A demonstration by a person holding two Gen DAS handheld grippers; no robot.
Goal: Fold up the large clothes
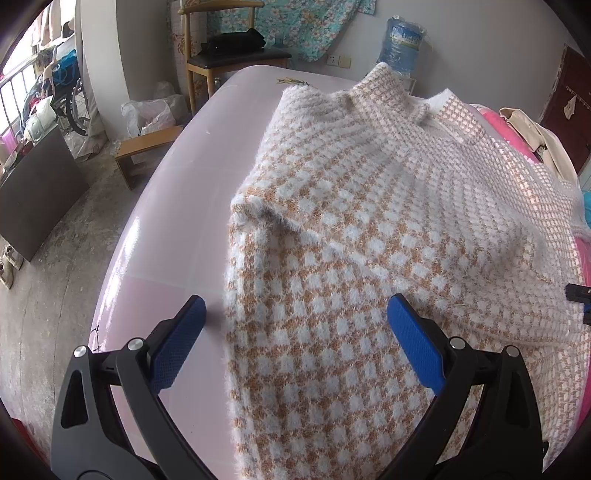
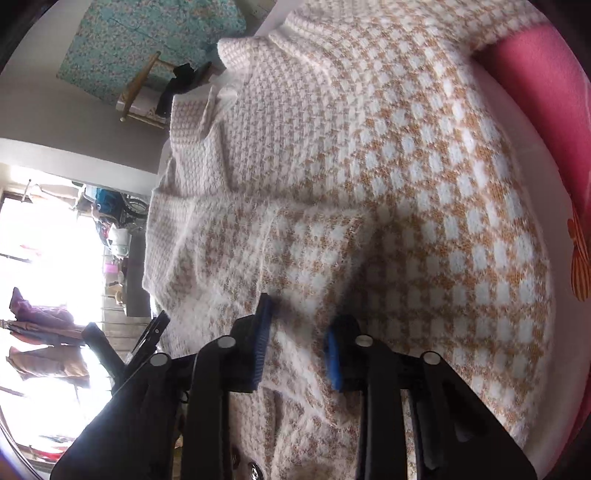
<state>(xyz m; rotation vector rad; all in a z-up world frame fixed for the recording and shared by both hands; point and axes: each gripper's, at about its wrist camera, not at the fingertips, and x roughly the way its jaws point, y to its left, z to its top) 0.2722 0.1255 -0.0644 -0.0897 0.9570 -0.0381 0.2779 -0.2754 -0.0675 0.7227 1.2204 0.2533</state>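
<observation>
Garment: a fuzzy knit sweater (image 1: 369, 229) in white and tan checks lies spread over the pale pink counter (image 1: 177, 206), its collar (image 1: 388, 92) at the far end from both cameras.
Lie of garment: its left edge runs well inside the counter's left rim, leaving a bare strip of counter beside it. In the right wrist view a part of the knit is folded over the body of the sweater, forming a raised ridge.
Right gripper (image 2: 299, 350): its jaws stand narrow, with a fold of the sweater between the blue pads (image 2: 334, 365); the pads press on the knit. The frame is blurred by motion.
Left gripper (image 1: 295, 332): its jaws stand wide. One pad is above the bare counter just beside the sweater's left edge, the other above the knit; neither pad presses on the cloth.
Beyond the sweater, far end: a blue water bottle (image 1: 402, 48) stands behind the collar, a wooden chair (image 1: 229, 59) with a dark bundle on its seat stands left of it, and a floral cloth (image 1: 295, 26) hangs on the wall.
Right of the sweater: pink bedding (image 2: 546, 103) borders the counter.
Left of the sweater, on the floor: a low wooden stool (image 1: 147, 147), white plastic bags (image 1: 151, 110) and a wheelchair (image 1: 70, 96) near the bright window.
</observation>
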